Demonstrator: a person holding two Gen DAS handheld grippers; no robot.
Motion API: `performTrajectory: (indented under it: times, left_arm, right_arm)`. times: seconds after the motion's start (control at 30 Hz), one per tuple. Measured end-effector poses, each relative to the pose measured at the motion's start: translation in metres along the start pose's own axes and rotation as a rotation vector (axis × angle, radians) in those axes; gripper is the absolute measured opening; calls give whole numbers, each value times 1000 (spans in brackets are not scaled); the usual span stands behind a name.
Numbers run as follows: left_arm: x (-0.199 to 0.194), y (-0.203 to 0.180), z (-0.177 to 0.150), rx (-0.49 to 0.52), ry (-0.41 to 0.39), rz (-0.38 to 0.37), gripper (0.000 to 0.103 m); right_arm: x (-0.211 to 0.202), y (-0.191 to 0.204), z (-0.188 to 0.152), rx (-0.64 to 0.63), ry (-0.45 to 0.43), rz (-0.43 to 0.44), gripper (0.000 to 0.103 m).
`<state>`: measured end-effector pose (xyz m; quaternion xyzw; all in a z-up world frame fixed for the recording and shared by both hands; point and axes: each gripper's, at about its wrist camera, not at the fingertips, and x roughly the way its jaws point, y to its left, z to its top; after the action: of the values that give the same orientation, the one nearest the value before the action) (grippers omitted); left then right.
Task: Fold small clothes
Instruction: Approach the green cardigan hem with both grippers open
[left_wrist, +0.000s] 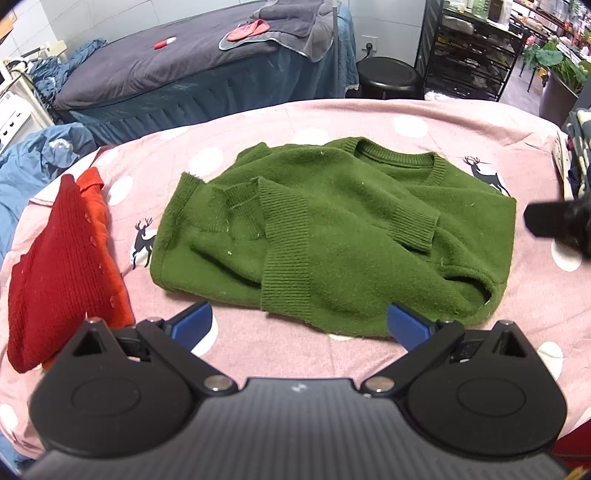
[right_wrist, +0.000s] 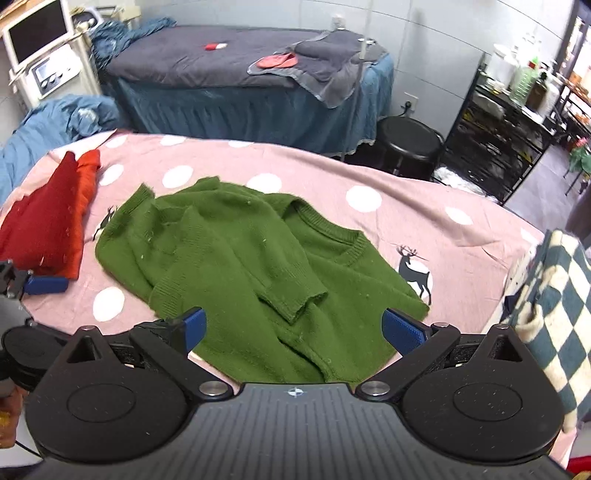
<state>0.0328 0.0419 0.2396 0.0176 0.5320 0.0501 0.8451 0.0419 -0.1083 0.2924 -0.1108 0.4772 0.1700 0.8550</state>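
Note:
A small green knit sweater (left_wrist: 332, 229) lies on the pink dotted cloth (left_wrist: 280, 118), both sleeves folded in across its front, collar at the far side. It also shows in the right wrist view (right_wrist: 236, 266). My left gripper (left_wrist: 299, 325) is open and empty, hovering just before the sweater's near hem. My right gripper (right_wrist: 293, 330) is open and empty above the sweater's near edge; one of its fingers (left_wrist: 546, 221) shows at the right edge of the left wrist view. The left gripper's blue finger (right_wrist: 46, 285) shows at the left of the right wrist view.
Folded red and orange clothes (left_wrist: 62, 258) lie at the cloth's left, also seen in the right wrist view (right_wrist: 48, 225). A checked blanket (right_wrist: 554, 302) lies at the right edge. Behind stand a dark bed (right_wrist: 240, 70), a black stool (right_wrist: 410, 136) and shelves (right_wrist: 498, 129).

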Motion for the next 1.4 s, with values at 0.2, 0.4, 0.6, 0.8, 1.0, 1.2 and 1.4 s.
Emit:
performTrajectory:
  times: [0.2,0.4,0.6,0.8,1.0,1.2,1.4]
  left_arm:
    - [0,9,-6,-44,-1,2,103]
    - [10,23,-4,-68,19,15,103]
    - [20,18,2,-61,35,6,103]
    - [30,12,7,-38,55,2,103]
    - [40,13,12,-39,78,6,103]
    - [52,15,16,-39,104,12,103]
    - [62,18,18,-51,102,19,103]
  right_arm:
    - [4,2,-9,70,0,65,103]
    - [11,-1,-17,137,-15,96,103]
    - [20,-3,-18,146,8,84,103]
    - [31,-8,-15,157,37,75,103]
    - [42,-11,-11,152,62,80,103]
    - [54,-12,-8,148,84,80,103]
    - [64,-14,-6,148,98,80,103]
